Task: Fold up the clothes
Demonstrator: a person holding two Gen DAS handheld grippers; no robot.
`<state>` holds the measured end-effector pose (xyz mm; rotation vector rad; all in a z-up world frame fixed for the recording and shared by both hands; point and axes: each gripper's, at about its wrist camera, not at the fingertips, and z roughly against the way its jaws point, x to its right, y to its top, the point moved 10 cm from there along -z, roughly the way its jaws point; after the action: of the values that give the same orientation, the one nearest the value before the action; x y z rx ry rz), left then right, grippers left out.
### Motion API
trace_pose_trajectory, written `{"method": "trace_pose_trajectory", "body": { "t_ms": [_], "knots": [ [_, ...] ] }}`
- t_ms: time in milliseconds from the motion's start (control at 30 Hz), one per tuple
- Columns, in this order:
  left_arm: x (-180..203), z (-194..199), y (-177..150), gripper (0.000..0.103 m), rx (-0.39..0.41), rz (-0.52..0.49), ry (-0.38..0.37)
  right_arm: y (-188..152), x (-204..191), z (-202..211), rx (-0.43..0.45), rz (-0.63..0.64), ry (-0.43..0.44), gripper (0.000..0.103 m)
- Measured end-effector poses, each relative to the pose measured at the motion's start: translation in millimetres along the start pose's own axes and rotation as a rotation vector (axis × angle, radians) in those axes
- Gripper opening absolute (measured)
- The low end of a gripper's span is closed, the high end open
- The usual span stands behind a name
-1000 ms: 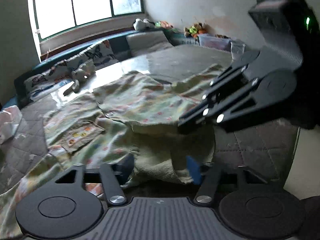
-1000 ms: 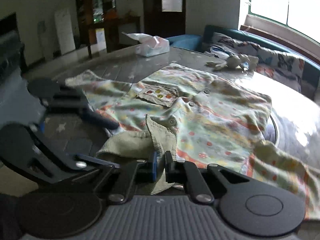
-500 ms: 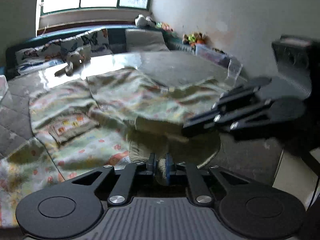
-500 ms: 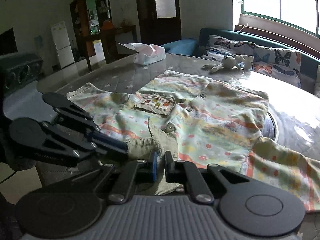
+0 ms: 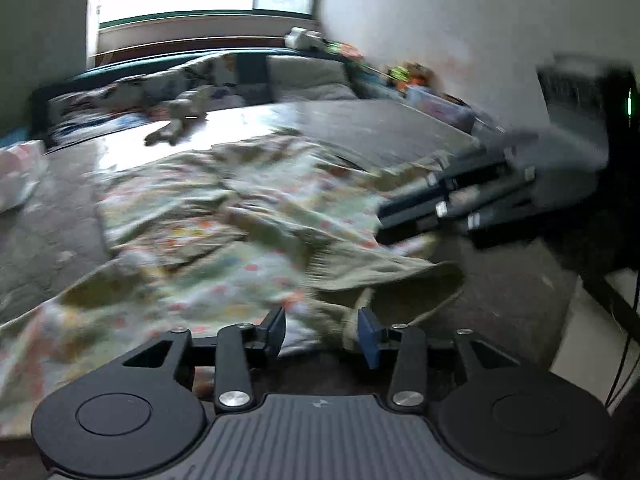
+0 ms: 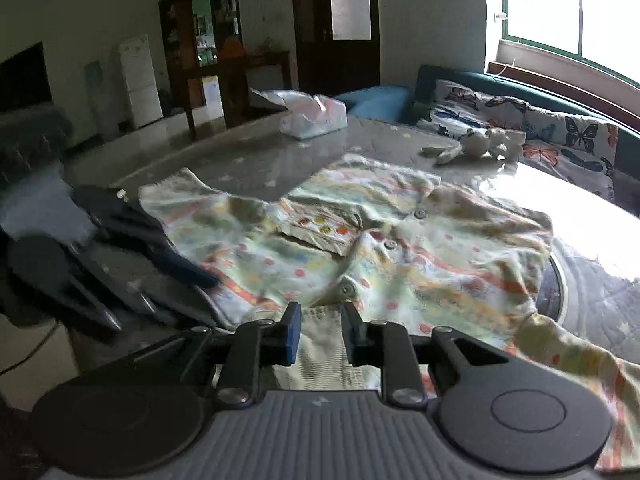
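Shirt [image 6: 400, 248] collar between right gripper [image 6: 320, 334] fingers, parted, left gripper [image 5: 322, 330] likewise

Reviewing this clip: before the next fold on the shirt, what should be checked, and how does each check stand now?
1. Left tool open: ok, jaws apart with the olive collar lying between them, not clamped.
2. Right tool open: ok, collar fabric sits loose in the gap.
3. Shirt lying flat: not ok, wrinkled, near sleeve bunched.
4. Buttons fastened: cannot tell.
5. Soft toy and tissue pack off the shirt: ok.
6. Left view sharp enough to judge: not ok, blurred.
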<state>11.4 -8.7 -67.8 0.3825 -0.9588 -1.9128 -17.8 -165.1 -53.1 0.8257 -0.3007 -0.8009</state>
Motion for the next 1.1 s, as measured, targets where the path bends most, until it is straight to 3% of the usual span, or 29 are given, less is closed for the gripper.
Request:
{"method": "trace_pose_trajectory", "body": {
  "t_ms": [167,367,500,567,733,800,867,900,967,1100],
  "knots": [
    [-68,21,-2,0.056,0.032,0.19,0.195,-18,-3,-26,-0.049,0.037,-0.016,0.022],
    [-175,61,-21,0.06,0.059,0.347,0.658,-23,-9,-22,-0.042,0.074,-0.025,0.024],
    [-233,81,-40,0.071,0.029,0.431,0.862,-18,5,-7,-0.001,0.014,-0.052,0.03],
    [-250,81,-49,0.076,-0.006,0.449,0.896,-17,20,1,0.017,-0.027,-0.087,0.035],
    [-258,69,-54,0.071,-0.029,0.43,0.845,-27,66,21,0.035,-0.133,-0.215,0.037],
    [-257,65,-54,0.055,-0.017,0.438,0.799,-34,89,29,0.041,-0.184,-0.277,0.04],
    [-254,63,-51,0.023,-0.008,0.442,0.767,-40,111,38,0.051,-0.238,-0.333,0.04],
    [-250,62,-48,0.015,-0.012,0.419,0.775,-45,124,44,0.059,-0.274,-0.364,0.04],
    [-247,63,-44,0.003,-0.013,0.386,0.805,-53,147,55,0.074,-0.33,-0.427,0.04],
    [-259,72,-47,0.0,-0.017,0.424,0.872,-69,190,80,0.104,-0.413,-0.57,0.041]
  ]
}}
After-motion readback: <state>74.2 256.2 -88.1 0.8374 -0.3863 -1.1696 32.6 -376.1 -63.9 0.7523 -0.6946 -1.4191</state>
